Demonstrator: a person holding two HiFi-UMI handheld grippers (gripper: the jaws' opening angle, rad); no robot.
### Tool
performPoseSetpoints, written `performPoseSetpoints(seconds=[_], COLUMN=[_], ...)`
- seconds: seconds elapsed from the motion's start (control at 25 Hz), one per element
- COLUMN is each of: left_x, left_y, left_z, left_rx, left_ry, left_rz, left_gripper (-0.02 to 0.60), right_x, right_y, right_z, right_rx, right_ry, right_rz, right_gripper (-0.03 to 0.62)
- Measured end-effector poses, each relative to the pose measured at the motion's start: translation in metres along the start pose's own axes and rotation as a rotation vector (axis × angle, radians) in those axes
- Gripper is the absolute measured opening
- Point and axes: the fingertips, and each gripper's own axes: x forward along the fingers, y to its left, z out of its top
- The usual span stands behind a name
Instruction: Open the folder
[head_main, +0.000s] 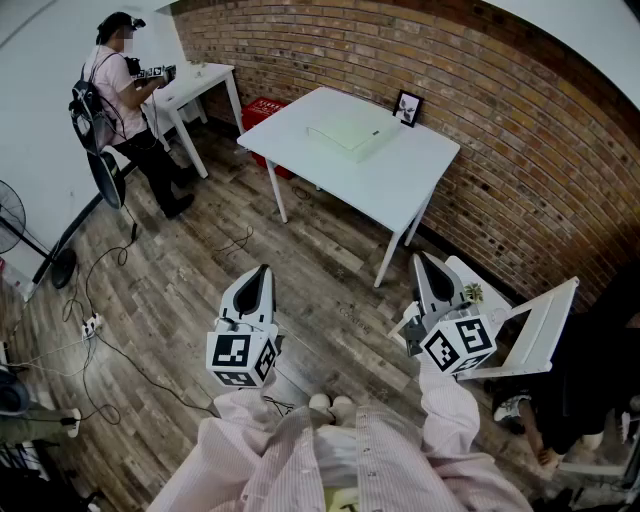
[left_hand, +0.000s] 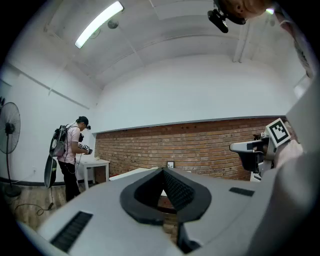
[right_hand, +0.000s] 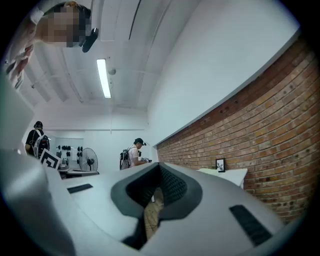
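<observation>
A pale, flat folder (head_main: 352, 133) lies shut on the white table (head_main: 400, 185) by the brick wall, well ahead of both grippers. My left gripper (head_main: 263, 270) is held over the wooden floor near my body, its jaws shut with nothing between them (left_hand: 162, 172). At about the same height on the right is my right gripper (head_main: 420, 258), its tips together and empty (right_hand: 159, 167). Both point toward the table and are far from the folder. The left gripper view also shows the right gripper (left_hand: 247, 147) at its right side.
A small framed picture (head_main: 407, 108) stands at the table's far corner. A red crate (head_main: 262, 110) sits behind the table. A person (head_main: 125, 90) works at a second white table (head_main: 195, 85) at the back left. A white chair (head_main: 540, 325) stands to my right. Cables (head_main: 110, 340) and a fan (head_main: 15, 220) are on the left.
</observation>
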Motion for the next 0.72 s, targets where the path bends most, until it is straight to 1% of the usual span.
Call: performPoseSetpoints(seconds=[0.32,0.56,0.72], left_x=[-0.013,-0.018,-0.018], left_y=[-0.005,-0.016,-0.024], left_z=[-0.007,-0.011,-0.011], left_rx=[-0.011,0.013,0.021], left_ry=[0.011,0.028,0.021], left_rz=[0.029,0.040,0.054], left_gripper=[-0.006,-0.006,-0.006], right_x=[-0.013,-0.017,-0.019], right_y=[-0.004,-0.002,-0.006], right_z=[-0.003,-0.002,-0.006], right_rx=[0.022,0.060,0.047], right_ry=[-0.003,-0.025,-0.012], right_rz=[-0.008,0.027,0.025], right_gripper=[0.002,0.002,0.002])
